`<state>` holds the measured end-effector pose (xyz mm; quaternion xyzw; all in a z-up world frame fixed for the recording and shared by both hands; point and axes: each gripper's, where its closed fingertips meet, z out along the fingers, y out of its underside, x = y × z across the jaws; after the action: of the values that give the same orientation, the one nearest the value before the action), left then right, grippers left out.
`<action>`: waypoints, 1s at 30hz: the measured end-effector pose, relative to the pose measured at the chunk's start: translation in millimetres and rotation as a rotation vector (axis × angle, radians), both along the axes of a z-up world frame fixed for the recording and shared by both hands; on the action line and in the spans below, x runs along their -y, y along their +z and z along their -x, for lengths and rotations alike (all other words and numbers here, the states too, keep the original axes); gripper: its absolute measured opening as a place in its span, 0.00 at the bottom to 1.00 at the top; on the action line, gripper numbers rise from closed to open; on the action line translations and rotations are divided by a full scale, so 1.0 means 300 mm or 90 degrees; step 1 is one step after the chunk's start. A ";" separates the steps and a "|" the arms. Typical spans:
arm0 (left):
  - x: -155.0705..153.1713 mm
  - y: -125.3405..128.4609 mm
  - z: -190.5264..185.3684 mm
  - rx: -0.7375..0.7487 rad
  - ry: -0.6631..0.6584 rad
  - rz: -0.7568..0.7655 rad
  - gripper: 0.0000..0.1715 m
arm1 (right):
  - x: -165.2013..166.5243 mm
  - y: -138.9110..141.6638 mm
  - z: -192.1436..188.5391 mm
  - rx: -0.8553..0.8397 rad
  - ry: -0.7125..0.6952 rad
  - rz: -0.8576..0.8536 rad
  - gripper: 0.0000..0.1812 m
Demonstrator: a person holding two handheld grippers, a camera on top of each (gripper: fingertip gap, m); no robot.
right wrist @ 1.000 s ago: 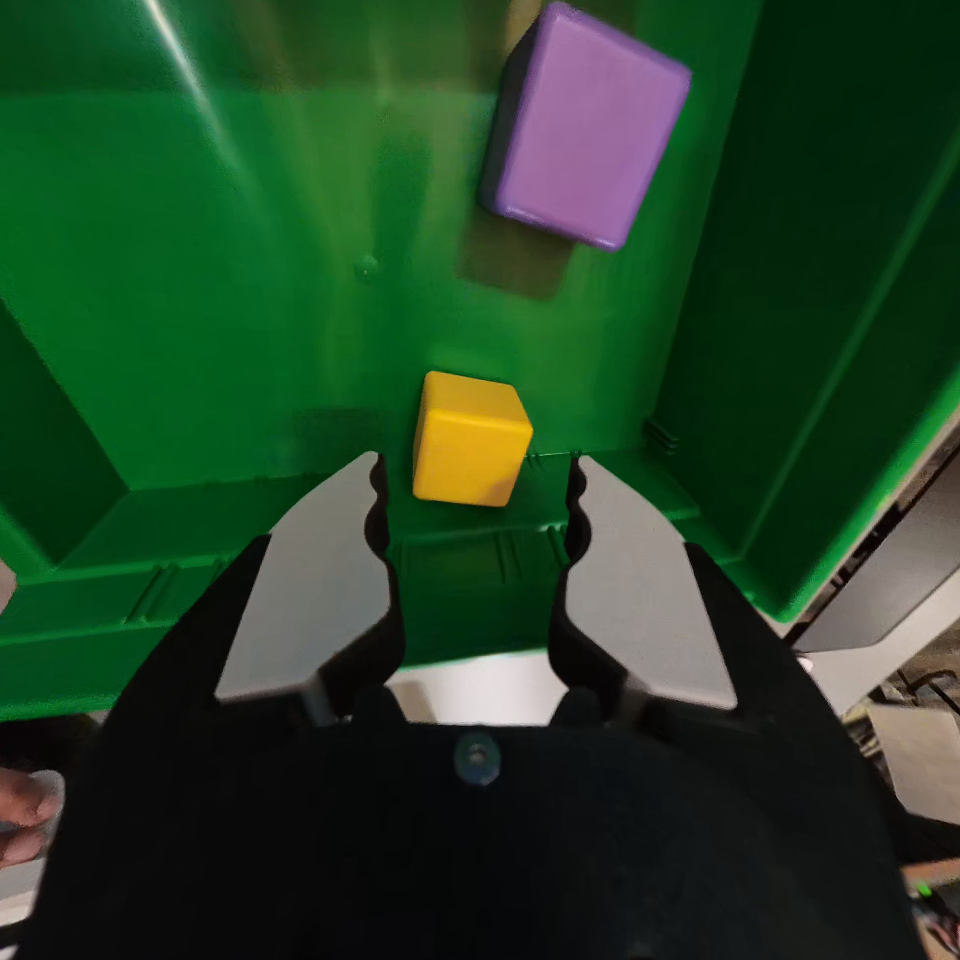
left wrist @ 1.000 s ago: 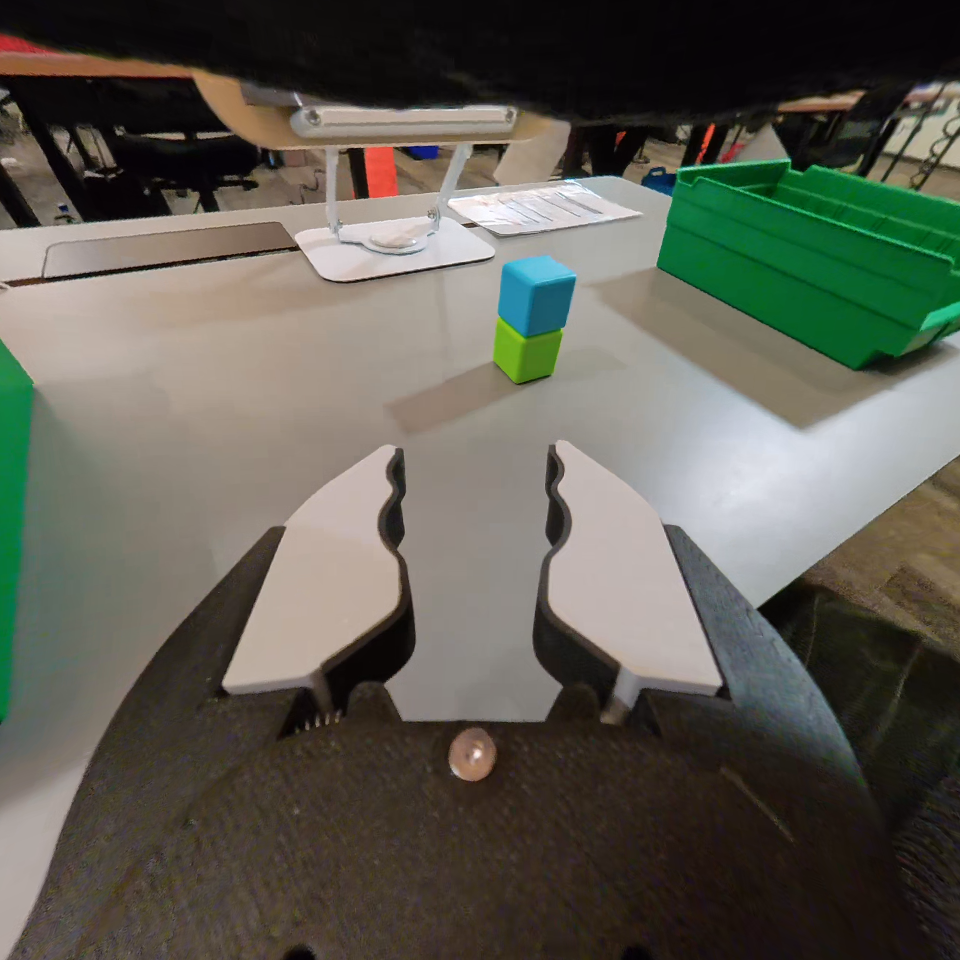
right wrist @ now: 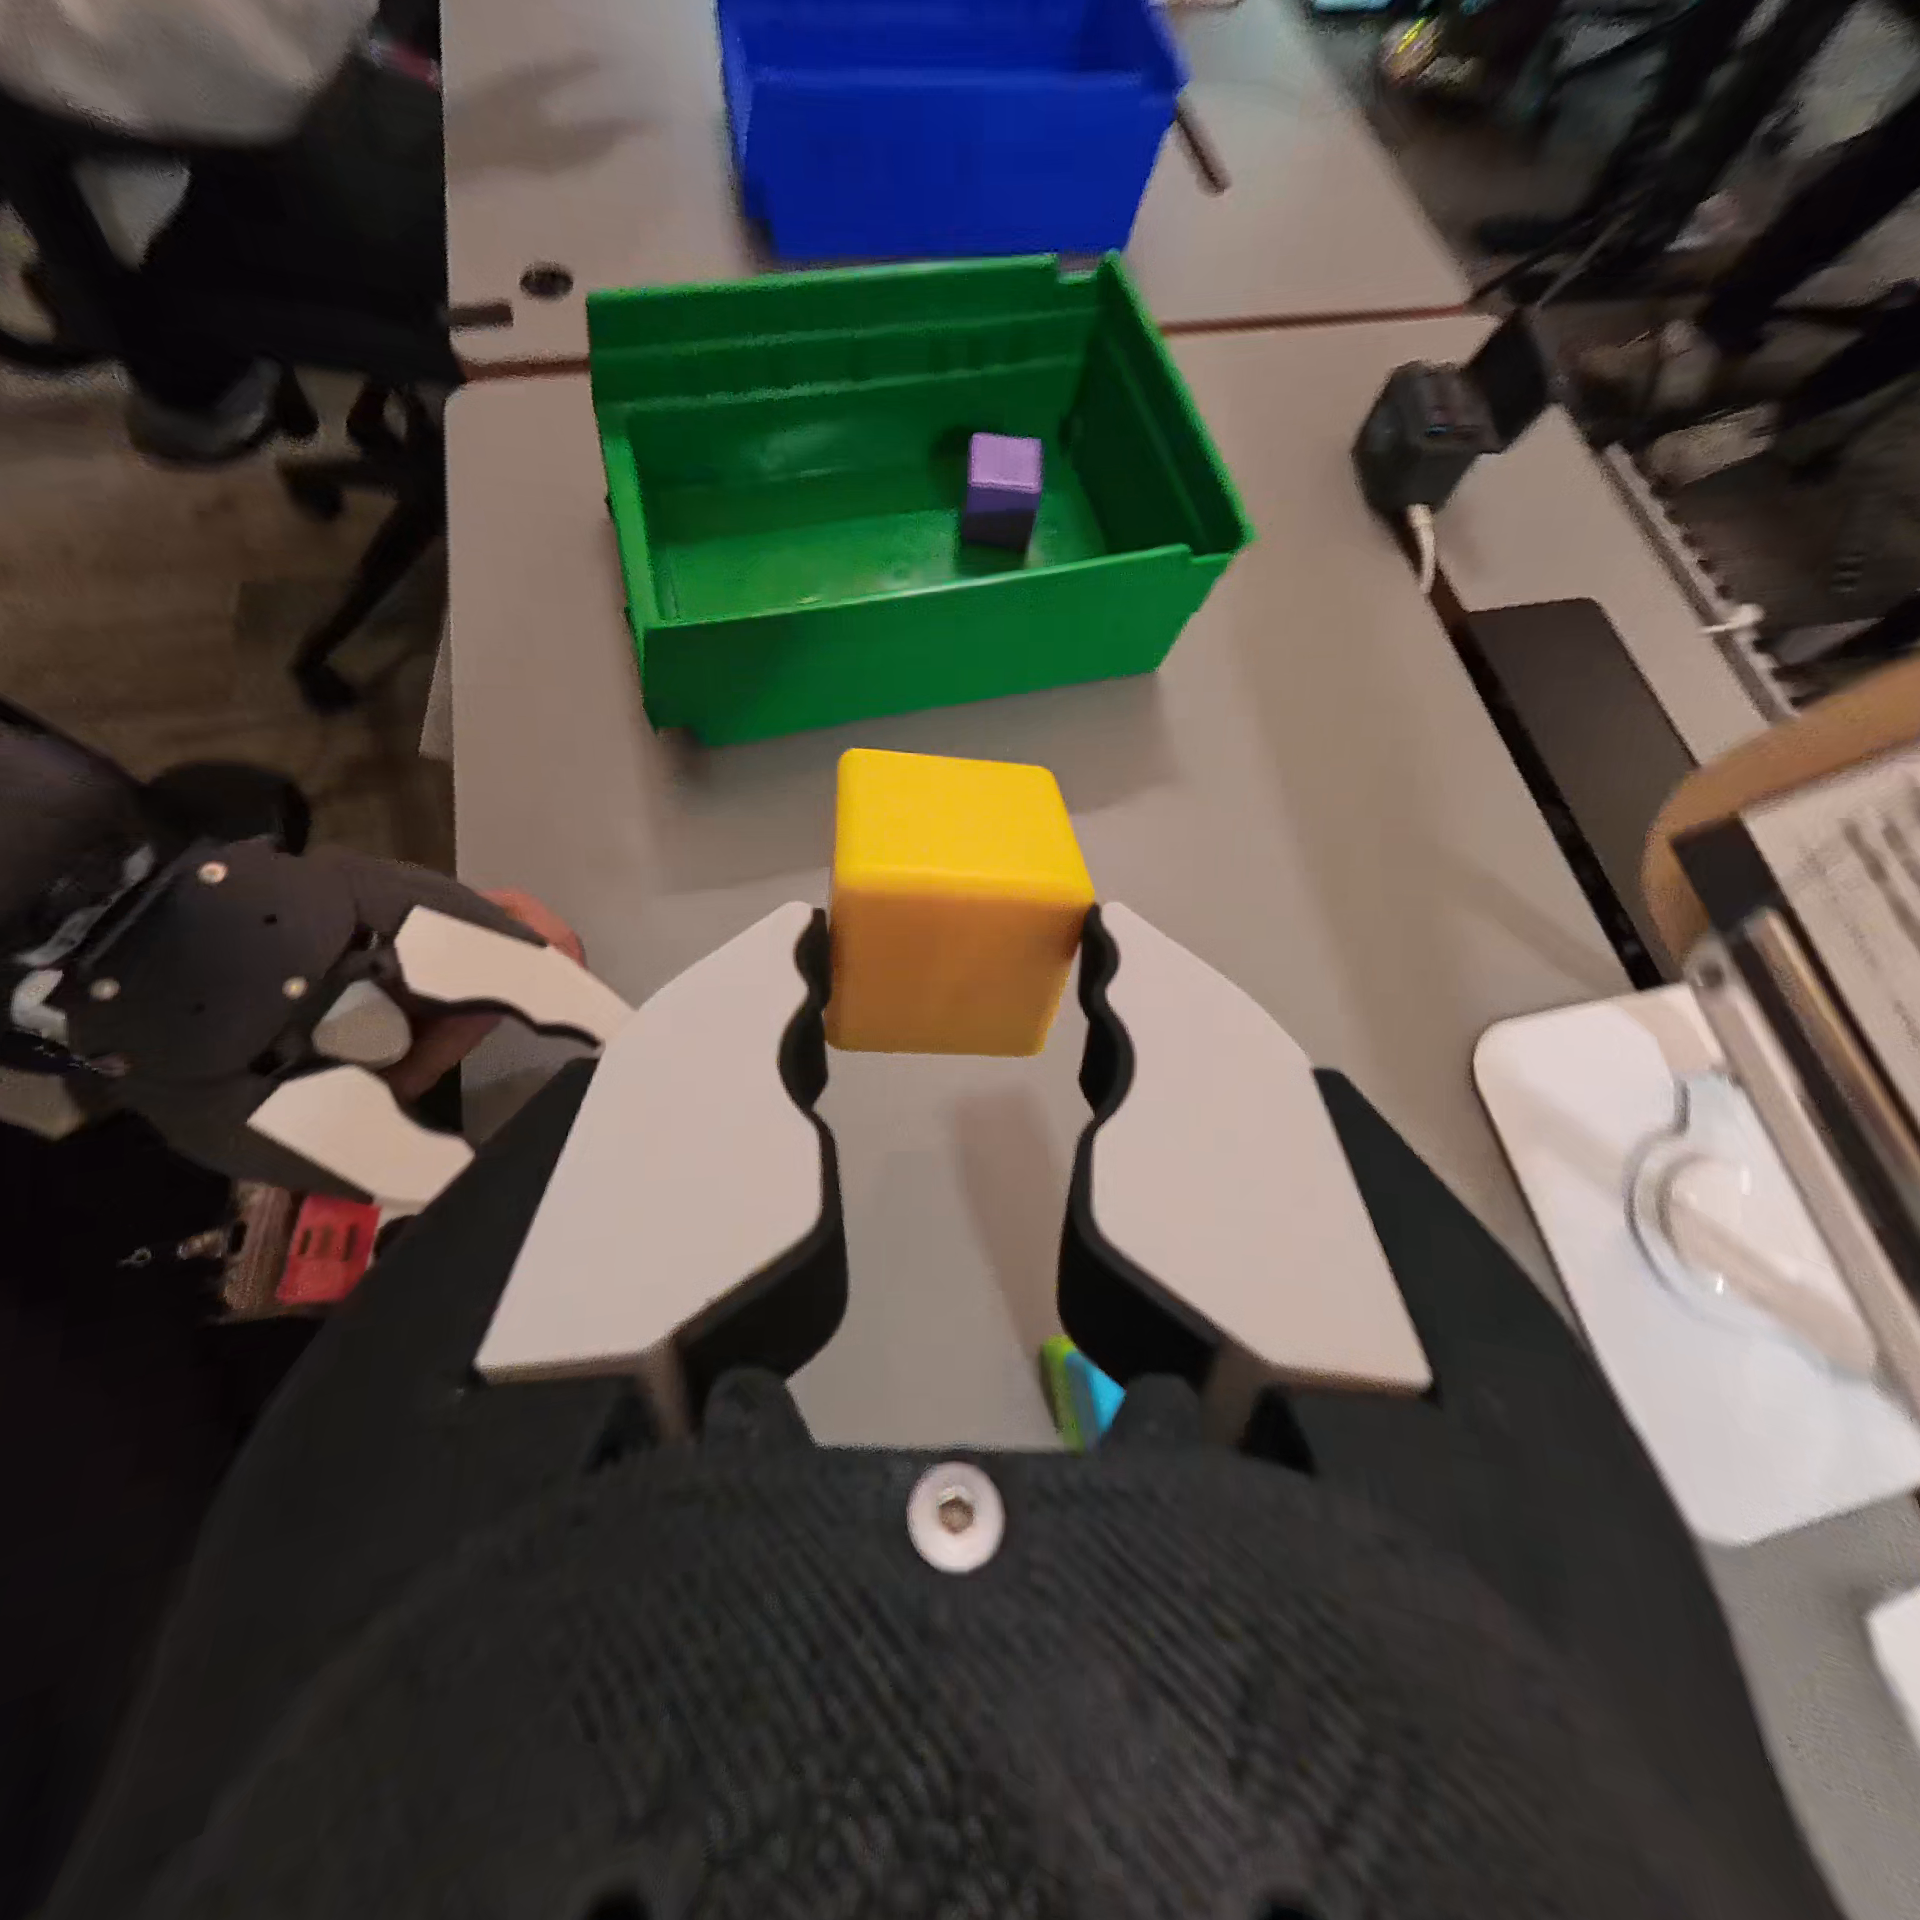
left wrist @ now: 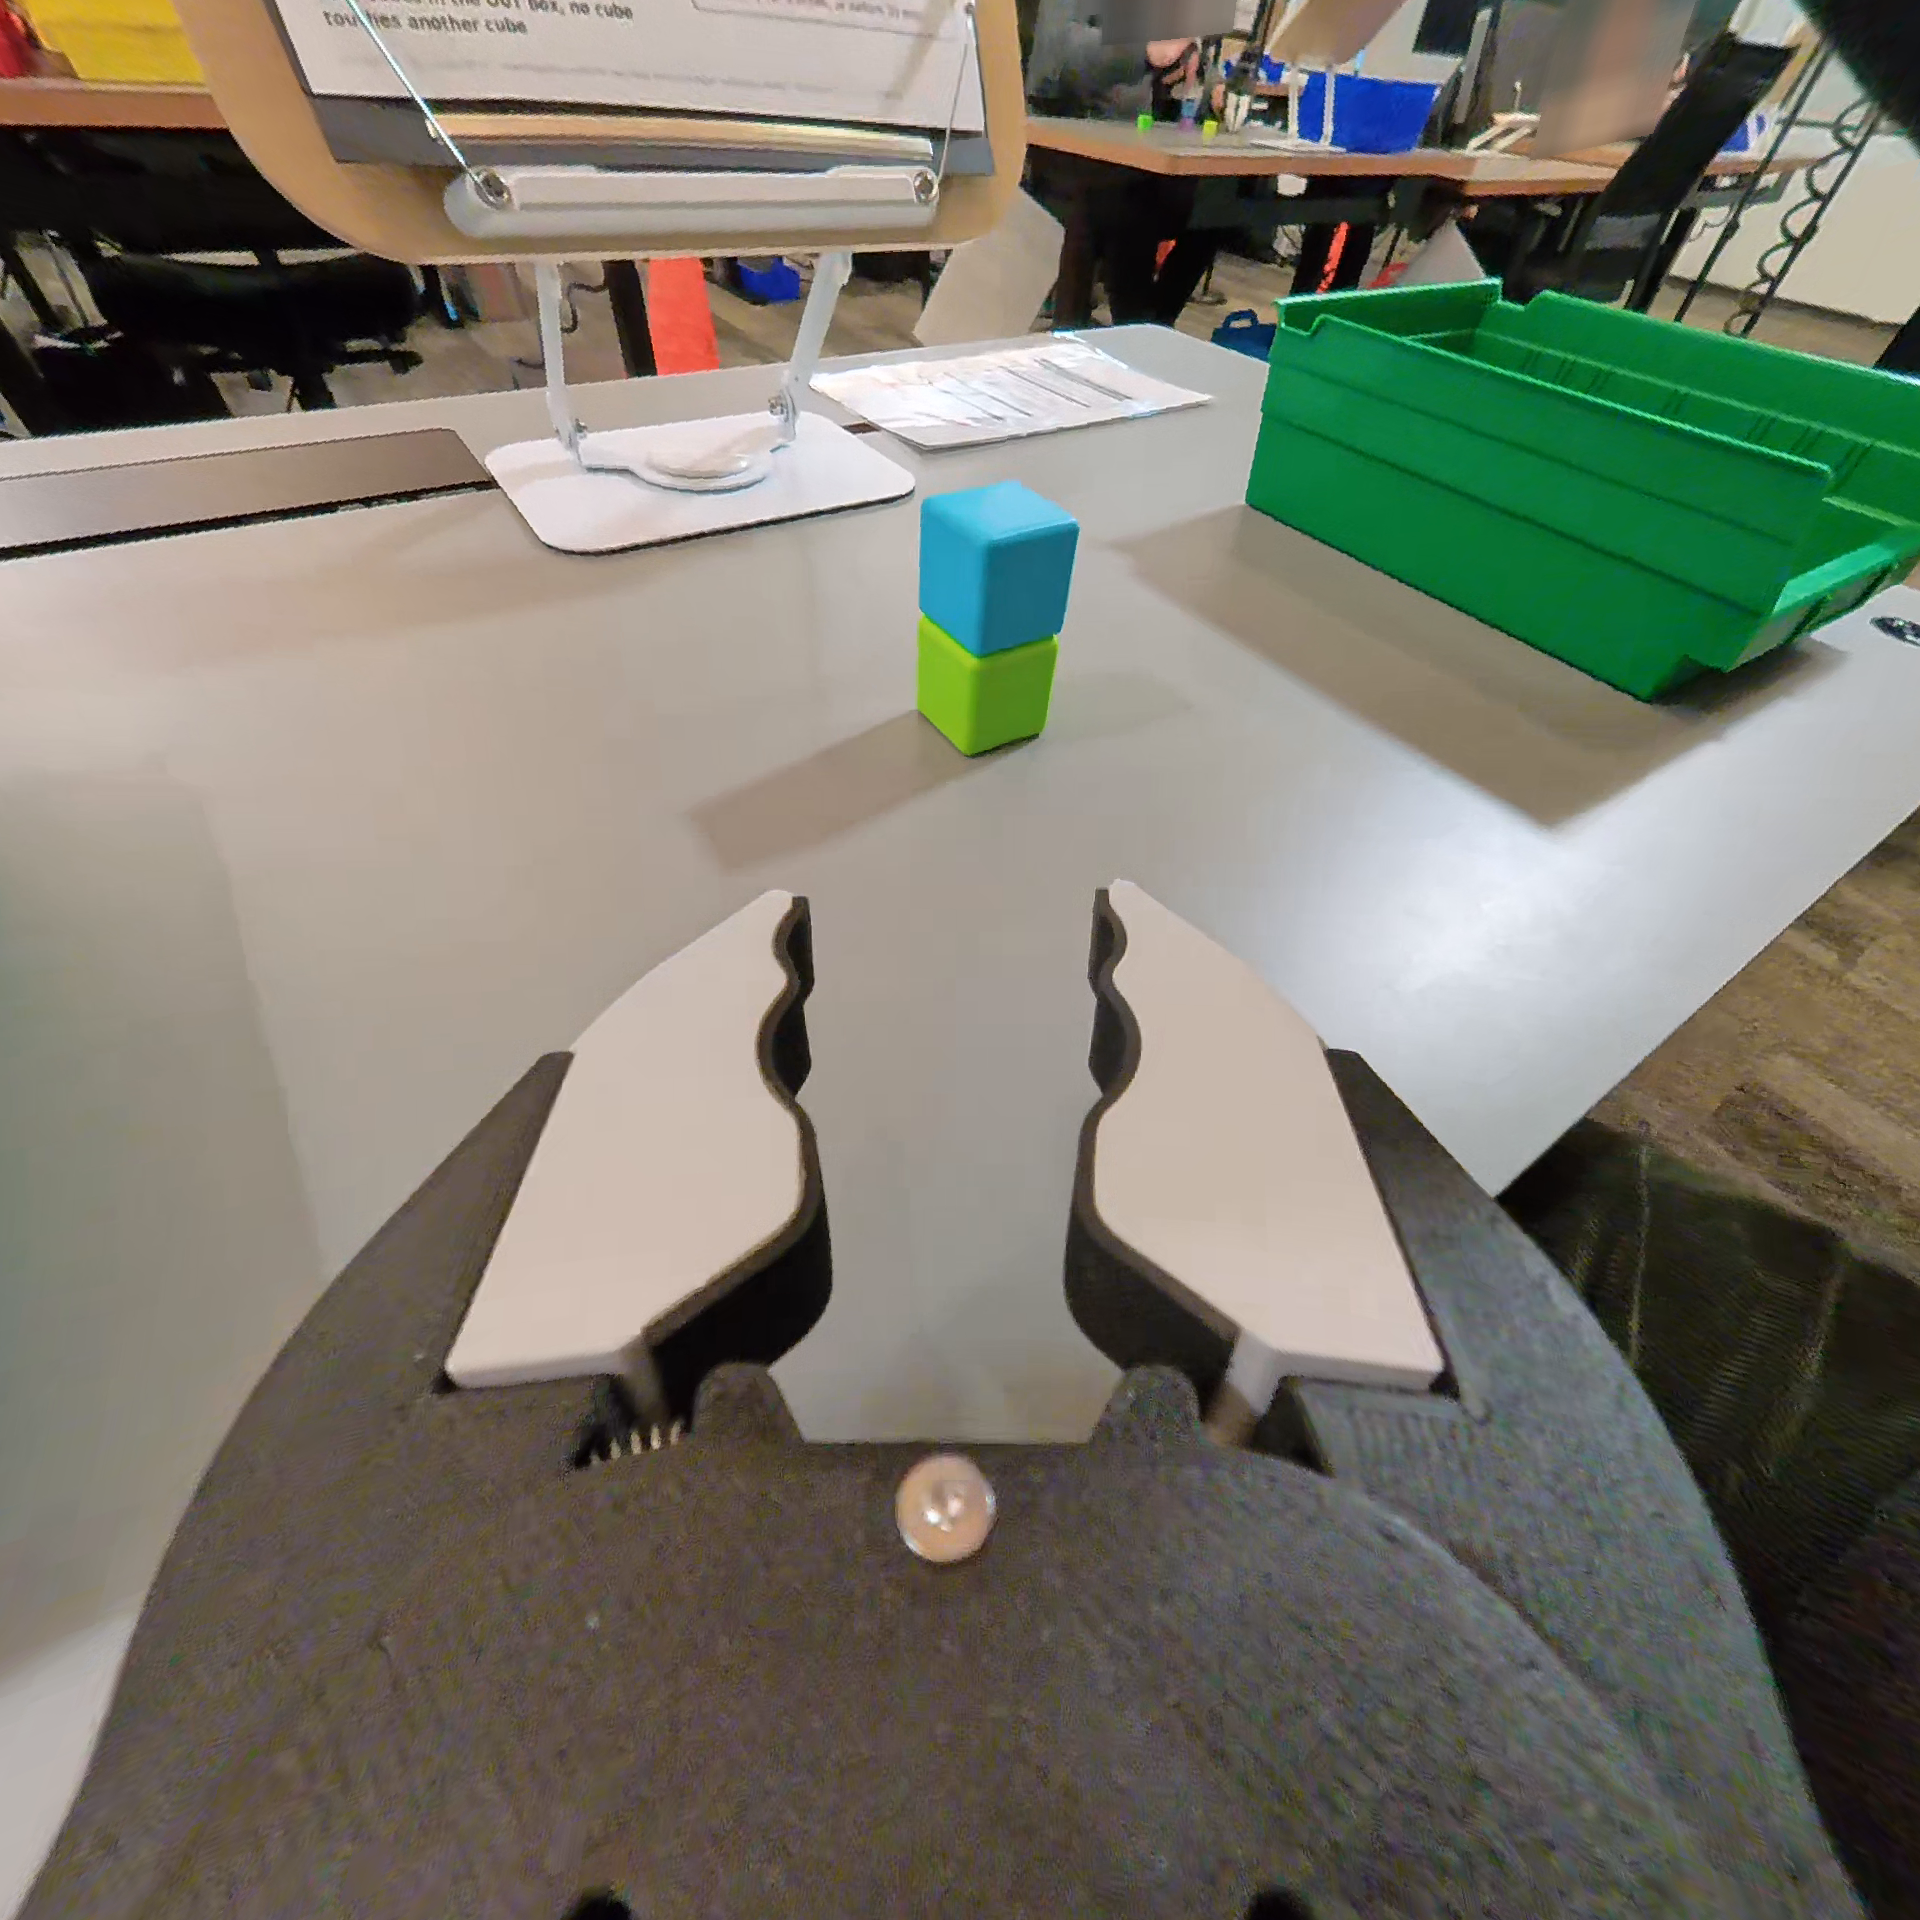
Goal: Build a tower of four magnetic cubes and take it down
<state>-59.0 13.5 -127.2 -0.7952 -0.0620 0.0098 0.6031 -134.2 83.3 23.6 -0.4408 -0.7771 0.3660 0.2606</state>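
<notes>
Left wrist view: left gripper [left wrist: 948, 914] released, empty; blue cube [left wrist: 995, 563] on green cube [left wrist: 985, 694], frame centre. Right wrist view: right gripper [right wrist: 951, 925] grasping yellow cube [right wrist: 951, 902]; purple cube [right wrist: 1000, 488] in green bin [right wrist: 904, 655]. Risk: magnetic snap could topple the stack. Stack mostly hidden here.

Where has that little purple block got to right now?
In the right wrist view, the purple block stands inside the green bin, near its right wall, on the table beyond the yellow cube that the right gripper holds.
</notes>
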 end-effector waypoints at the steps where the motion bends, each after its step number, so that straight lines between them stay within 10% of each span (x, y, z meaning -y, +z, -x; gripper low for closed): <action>1: -0.008 0.006 0.002 0.010 0.003 -0.009 0.31 | -0.029 -0.002 -0.053 -0.026 -0.022 0.015 0.26; 6: -0.075 0.183 -0.035 0.281 0.017 -0.154 0.31 | -0.170 -0.058 -0.227 -0.141 -0.136 0.055 0.26; 18: -0.294 0.144 0.067 0.047 0.037 -0.125 0.29 | -0.389 -0.219 -0.413 -0.166 -0.284 0.134 0.26; 25: -0.426 0.234 0.392 0.021 0.143 -0.141 0.29 | -0.423 -0.226 -0.392 -0.197 -0.259 0.107 0.26; 30: -0.480 0.238 0.367 0.136 0.108 -0.177 0.29 | -0.401 -0.227 -0.414 -0.280 -0.156 0.215 0.26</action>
<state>-169.1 157.5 -55.7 -0.6927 -0.1929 -0.0324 0.6941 -9.9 203.5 -44.5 -0.4783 -0.5712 0.5428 0.3878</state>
